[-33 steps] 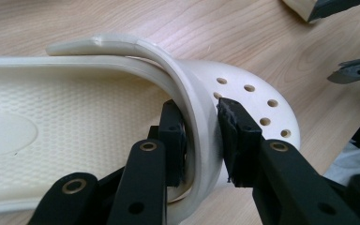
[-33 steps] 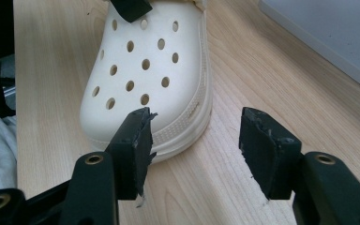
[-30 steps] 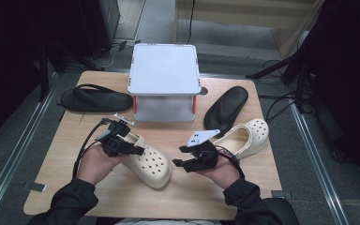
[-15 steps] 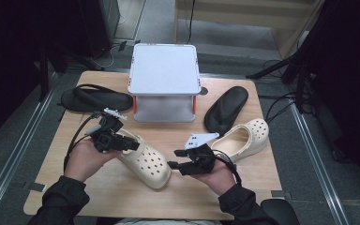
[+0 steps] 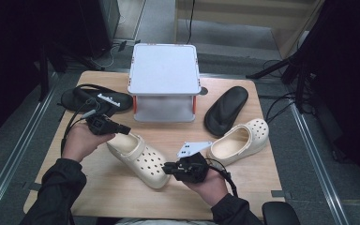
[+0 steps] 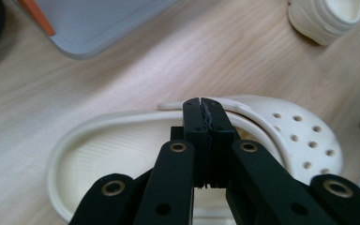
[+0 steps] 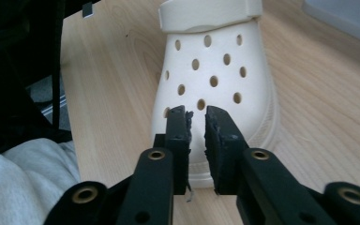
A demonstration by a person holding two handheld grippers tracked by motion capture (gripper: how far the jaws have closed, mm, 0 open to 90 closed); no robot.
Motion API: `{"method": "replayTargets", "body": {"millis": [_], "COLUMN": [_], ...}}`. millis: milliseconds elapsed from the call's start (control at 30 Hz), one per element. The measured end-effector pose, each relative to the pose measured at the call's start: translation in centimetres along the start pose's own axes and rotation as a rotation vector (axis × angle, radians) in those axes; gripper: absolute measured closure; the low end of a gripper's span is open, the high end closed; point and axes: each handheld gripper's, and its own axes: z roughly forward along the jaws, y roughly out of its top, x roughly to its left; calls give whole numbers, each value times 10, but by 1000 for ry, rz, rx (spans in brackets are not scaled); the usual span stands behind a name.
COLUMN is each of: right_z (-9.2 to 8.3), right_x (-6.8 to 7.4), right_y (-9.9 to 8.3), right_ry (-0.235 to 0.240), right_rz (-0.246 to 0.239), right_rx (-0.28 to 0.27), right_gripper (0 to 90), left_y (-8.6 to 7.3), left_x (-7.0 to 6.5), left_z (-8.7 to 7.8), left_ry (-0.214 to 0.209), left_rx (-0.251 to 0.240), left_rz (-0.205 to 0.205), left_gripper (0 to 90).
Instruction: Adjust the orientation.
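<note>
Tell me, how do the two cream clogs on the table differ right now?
The near clog has a gripper at each end: the left gripper at its heel, the right gripper at its toe. The far clog lies untouched. The near clog's toe points toward the person, while the far clog's toe points away to the right. Both are cream with holes.

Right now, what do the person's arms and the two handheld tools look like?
Both arms wear dark sleeves. Each tool is black, with a black cable trailing from it. The right tongs carry a grey three-cornered plate on top. Up close, the left tongs have flat black linked bars with brass-coloured rivets.
</note>
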Motion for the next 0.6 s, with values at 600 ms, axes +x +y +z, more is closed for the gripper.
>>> {"method": "replayTargets", "body": {"millis": [600], "right_z": [24], "right_x": [32], "right_y": [-8], "right_ry": [5], "right_rz": [-13], "right_rx": [31], "right_gripper": [900], "left_y": [4], "left_x": [36], "left_z": [22], "left_ry": [-18], "left_rx": [-15], "left_rz": [94], "left_gripper": [900]}}
